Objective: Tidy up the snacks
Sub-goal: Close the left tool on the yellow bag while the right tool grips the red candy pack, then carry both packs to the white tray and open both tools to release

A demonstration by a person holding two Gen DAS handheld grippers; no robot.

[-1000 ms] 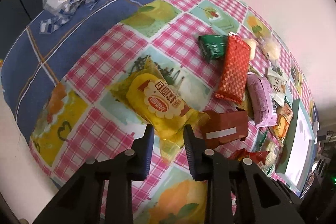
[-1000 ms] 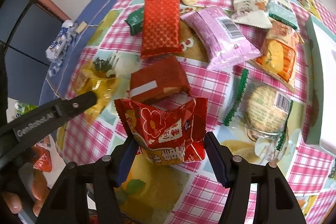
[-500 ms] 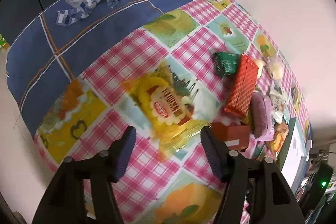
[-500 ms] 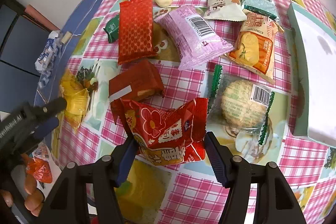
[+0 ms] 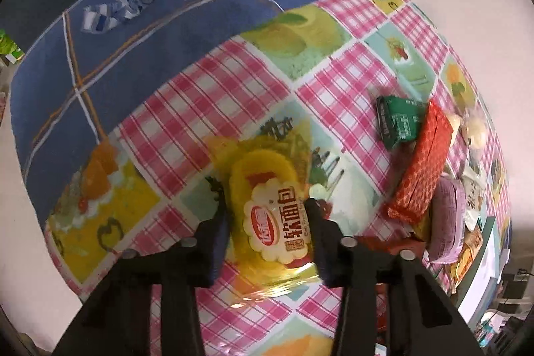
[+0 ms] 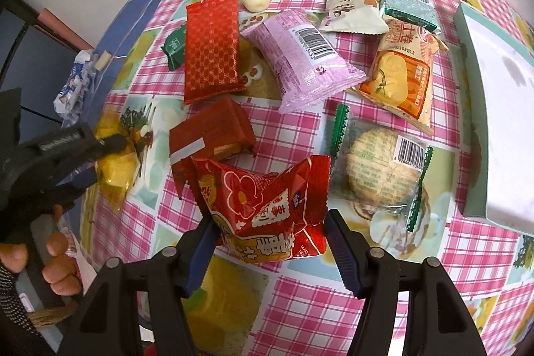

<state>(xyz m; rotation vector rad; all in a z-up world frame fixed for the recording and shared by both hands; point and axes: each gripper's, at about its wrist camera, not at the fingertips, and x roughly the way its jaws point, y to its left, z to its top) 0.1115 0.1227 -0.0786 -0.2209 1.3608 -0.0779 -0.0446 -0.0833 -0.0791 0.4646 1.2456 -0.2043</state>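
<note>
Yellow bread packet (image 5: 272, 219) lying on checked surface (image 5: 207, 109), near left, sitting between jaws of left claw (image 5: 267, 234), which are closing around it; pads not clearly pressing yet. Glossy film puffing with air, so likely slipping or squirting out sideways as jaws are pinching. Red snack bag (image 6: 267, 212) being held crumpled in right claw (image 6: 270, 242), half-open, hanging above surface; loose film possibly sagging free. Other snacks clustering far right

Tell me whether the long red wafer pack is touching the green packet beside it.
Touching. In the right wrist view the red wafer pack lies over the green packet's edge with no cloth showing between; the left wrist view shows the same overlap.
</note>
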